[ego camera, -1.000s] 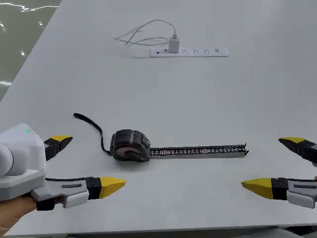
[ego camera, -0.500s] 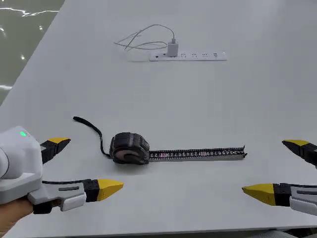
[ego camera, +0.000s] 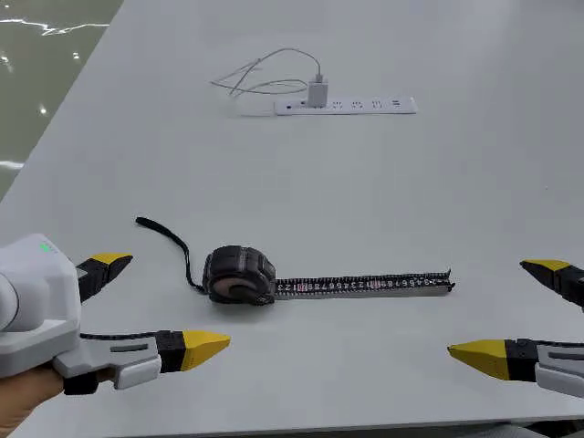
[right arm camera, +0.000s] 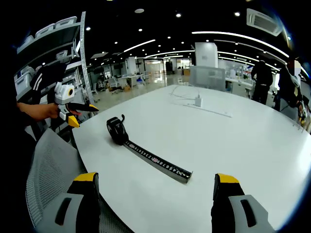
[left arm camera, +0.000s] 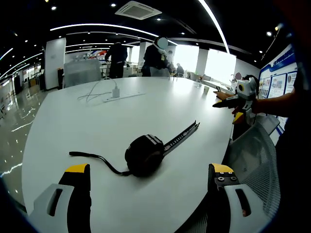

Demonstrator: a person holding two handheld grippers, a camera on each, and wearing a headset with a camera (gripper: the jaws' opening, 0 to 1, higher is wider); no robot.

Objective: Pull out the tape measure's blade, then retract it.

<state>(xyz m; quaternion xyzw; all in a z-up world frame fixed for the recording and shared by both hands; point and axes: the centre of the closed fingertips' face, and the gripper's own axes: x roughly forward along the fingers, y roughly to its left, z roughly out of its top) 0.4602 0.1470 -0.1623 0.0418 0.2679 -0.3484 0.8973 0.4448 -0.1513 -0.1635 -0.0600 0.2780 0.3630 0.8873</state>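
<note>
Well, the tape measure (ego camera: pixel 239 274) lies on the white table (ego camera: pixel 365 182) between the two claws. Its blade (ego camera: pixel 365 284) is run out flat toward the right gripper (ego camera: pixel 488 307), and its strap (ego camera: pixel 169 235) trails toward the left gripper (ego camera: pixel 177 299). Both claws stand wide open, holding nothing. The case looks hard, compact and apt to skate on that smooth top, so I'd clamp its body. The blade seems thin and springy, best pinched at its end hook.
</note>
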